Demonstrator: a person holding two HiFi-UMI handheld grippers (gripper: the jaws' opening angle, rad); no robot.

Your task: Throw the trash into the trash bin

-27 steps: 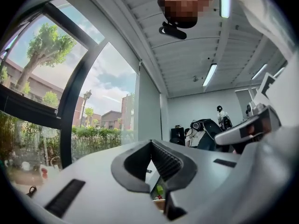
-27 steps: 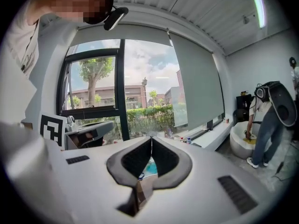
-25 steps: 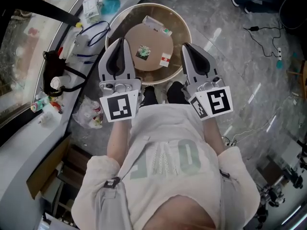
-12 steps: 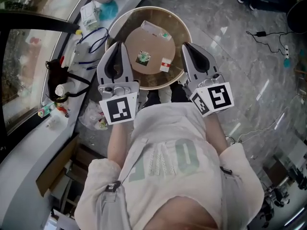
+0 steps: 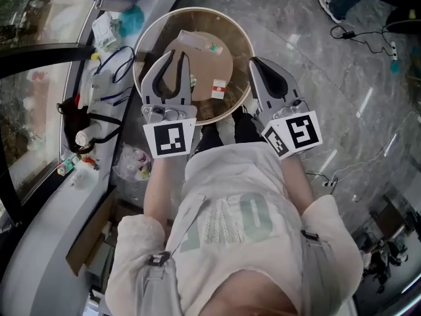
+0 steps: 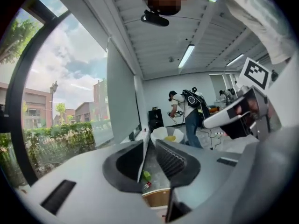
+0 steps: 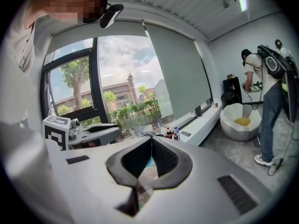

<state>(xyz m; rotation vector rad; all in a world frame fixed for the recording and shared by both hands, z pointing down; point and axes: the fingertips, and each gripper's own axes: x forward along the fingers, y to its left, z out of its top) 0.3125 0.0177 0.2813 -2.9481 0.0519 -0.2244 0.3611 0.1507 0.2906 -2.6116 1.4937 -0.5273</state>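
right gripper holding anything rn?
No, in the right gripper view the right gripper has its jaws closed tip to tip with nothing between them.

The floor (image 5: 316,58) is grey stone, polished and glossy. The bin (image 5: 230,26) has a smooth pale wall, and its bottom looks like matt brown cardboard. The trash (image 5: 219,89) in it looks like printed paper. At 9 o'clock lies a bag (image 5: 131,166) of thin, crinkled clear plastic. The shirt (image 5: 230,196) is soft matt cloth
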